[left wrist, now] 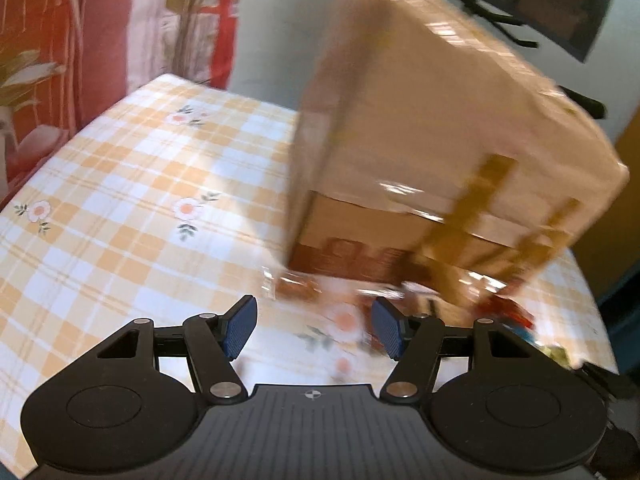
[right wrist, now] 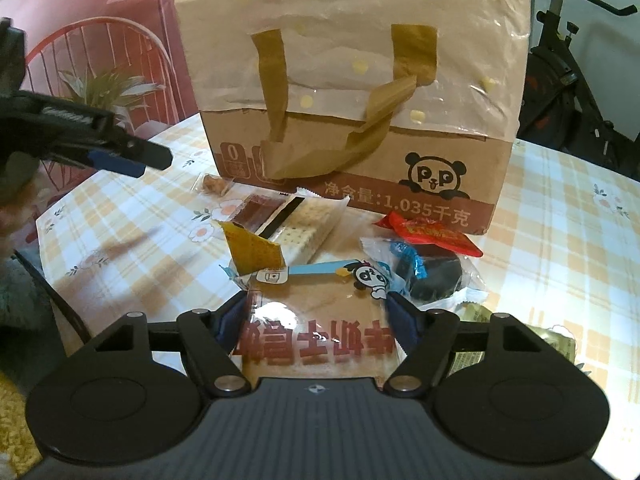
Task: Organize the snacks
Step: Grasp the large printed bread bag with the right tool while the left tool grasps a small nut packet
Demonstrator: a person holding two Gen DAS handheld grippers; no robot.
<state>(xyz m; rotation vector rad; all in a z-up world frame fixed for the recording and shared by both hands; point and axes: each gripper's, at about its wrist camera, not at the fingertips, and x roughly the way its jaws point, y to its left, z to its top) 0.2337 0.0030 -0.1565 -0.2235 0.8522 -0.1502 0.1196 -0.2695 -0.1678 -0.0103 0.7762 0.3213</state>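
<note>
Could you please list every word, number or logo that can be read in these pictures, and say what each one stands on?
"净含量:1.035千克": lower band of the cardboard box.
"P P": panda logo on that box.
"0": small panel on the box; print beneath too small.
Large red characters on the bread packet: upside down, blurred.
Red wrapper: print unreadable.
Left wrist view: too blurred.

Cardboard box (right wrist: 352, 92): matt brown, top half wrapped in glossy crinkled film, tan tape strips peeling. Tablecloth (right wrist: 560, 240): checked yellow-white, slight sheen (looks like wipeable vinyl, can't be sure). Bread pack (right wrist: 316, 320): clear shiny plastic wrapper, glare spot on front. Cracker pack (right wrist: 304, 220): see-through film, crimped ends. Red snack packet (right wrist: 432, 236): shiny foil-ish. Right gripper (right wrist: 316, 320): matt black plastic body, ribbed deck, small bright metal pivot pins, blue textured pads (right wrist: 404, 320). Left gripper (left wrist: 314, 330): same finish.
</note>
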